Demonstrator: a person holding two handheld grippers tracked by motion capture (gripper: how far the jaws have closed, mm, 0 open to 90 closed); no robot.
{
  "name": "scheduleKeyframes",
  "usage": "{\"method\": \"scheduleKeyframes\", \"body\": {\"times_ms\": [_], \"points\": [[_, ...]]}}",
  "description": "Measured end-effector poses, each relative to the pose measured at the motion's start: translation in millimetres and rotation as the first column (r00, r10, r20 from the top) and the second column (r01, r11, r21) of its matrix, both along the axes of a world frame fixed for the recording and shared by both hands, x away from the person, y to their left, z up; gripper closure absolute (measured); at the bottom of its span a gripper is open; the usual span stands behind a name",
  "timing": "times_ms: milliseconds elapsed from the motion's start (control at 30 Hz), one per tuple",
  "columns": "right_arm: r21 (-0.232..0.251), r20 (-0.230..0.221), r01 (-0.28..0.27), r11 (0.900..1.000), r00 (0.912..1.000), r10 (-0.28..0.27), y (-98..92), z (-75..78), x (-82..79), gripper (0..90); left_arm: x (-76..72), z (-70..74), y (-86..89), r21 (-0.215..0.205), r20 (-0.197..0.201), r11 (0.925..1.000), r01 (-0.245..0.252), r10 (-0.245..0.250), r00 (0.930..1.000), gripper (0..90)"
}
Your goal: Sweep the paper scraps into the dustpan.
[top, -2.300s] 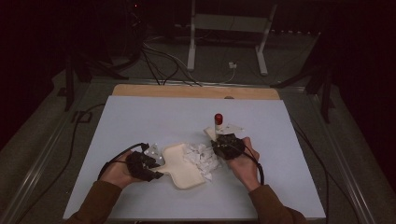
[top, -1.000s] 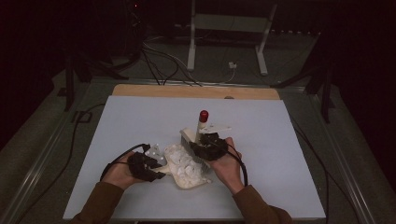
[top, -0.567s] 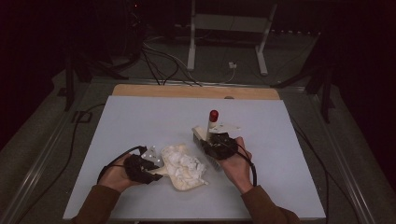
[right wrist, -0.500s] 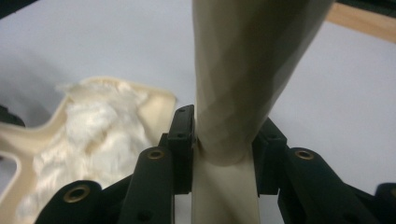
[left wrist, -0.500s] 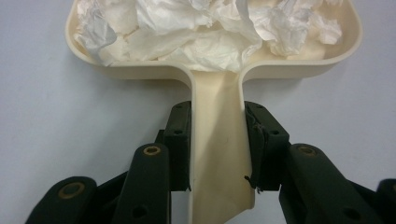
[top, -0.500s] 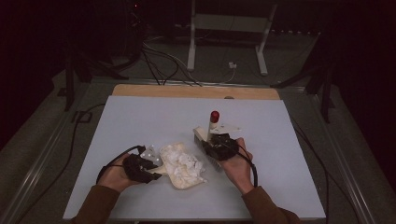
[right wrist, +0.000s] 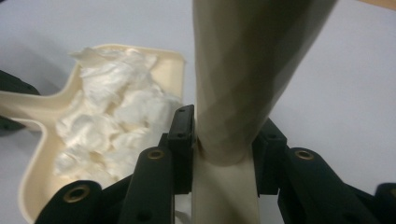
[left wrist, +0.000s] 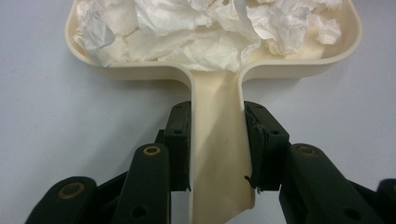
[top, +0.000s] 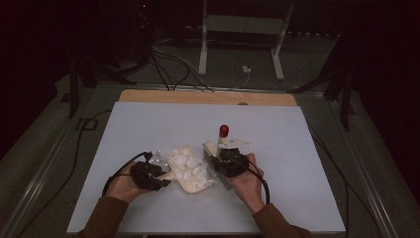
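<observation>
While one dustpan [left wrist: 219, 140] sits clamped in left fingers [left wrist: 180, 135], right fingers [right wrist: 182, 140] grip one brush [right wrist: 238, 84]

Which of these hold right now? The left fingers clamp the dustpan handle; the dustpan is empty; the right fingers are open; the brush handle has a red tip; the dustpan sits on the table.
1. The left gripper clamps the dustpan handle: true.
2. The dustpan is empty: false, crumpled paper fills it.
3. The right gripper stands open: false, it is shut on the brush handle.
4. The brush handle has a red tip: true.
5. The dustpan rests on the table: true.
</observation>
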State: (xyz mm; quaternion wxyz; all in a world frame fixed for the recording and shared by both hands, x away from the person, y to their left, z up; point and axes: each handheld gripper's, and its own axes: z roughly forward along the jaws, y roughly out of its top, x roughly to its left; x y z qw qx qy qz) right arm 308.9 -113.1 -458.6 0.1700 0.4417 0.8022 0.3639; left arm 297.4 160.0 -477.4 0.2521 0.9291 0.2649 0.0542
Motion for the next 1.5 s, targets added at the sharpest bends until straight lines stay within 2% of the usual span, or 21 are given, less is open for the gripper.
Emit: {"method": "scheduleKeyframes", "body": {"times_ms": [233, 467, 733, 1000, 1167, 1367, 1500], "points": [[0.033, -0.016, -0.012, 0.999, 0.9998, 0.013, 16.5, 0.0, 0.9, 66.5, -2.7, 0.4, -4.2, -0.001, 0.005, 0.9998, 0.022, -0.022, 0.9997, 66.2], [0.041, -0.012, -0.038, 0.998, 0.9992, 0.039, 29.2, 4.2, -0.1, 66.6, -3.9, 0.1, -5.2, -0.001, 0.010, 0.9995, 0.032, -0.032, 0.9994, 66.2], [0.073, -0.045, -0.084, 0.994, 0.9952, 0.087, 36.5, 8.2, -1.5, 66.6, -4.4, -0.5, -5.4, -0.007, 0.015, 0.9992, 0.039, -0.039, 0.9991, 66.2], [0.075, -0.037, -0.085, 0.994, 0.9955, 0.088, 22.3, 16.0, 7.0, 66.5, -5.4, -3.5, -0.8, -0.039, 0.018, 0.9984, 0.041, -0.040, 0.9990, 66.3], [0.084, -0.018, -0.060, 0.995, 0.9980, 0.061, 9.6, 21.7, 9.6, 66.5, -6.4, -2.4, 1.0, -0.048, 0.032, 0.9980, 0.041, -0.039, 0.9987, 66.4], [0.110, -0.013, -0.039, 0.993, 0.9991, 0.041, -6.0, 26.8, 12.1, 66.5, -7.2, 0.7, 6.4, -0.063, 0.045, 0.9975, 0.033, -0.030, 0.9986, 66.5], [0.111, -0.009, -0.026, 0.994, 0.9996, 0.027, -12.2, 27.7, 12.6, 66.5, -9.0, 4.1, 12.0, -0.078, 0.055, 0.9966, 0.027, -0.022, 0.9982, 66.5]]}}
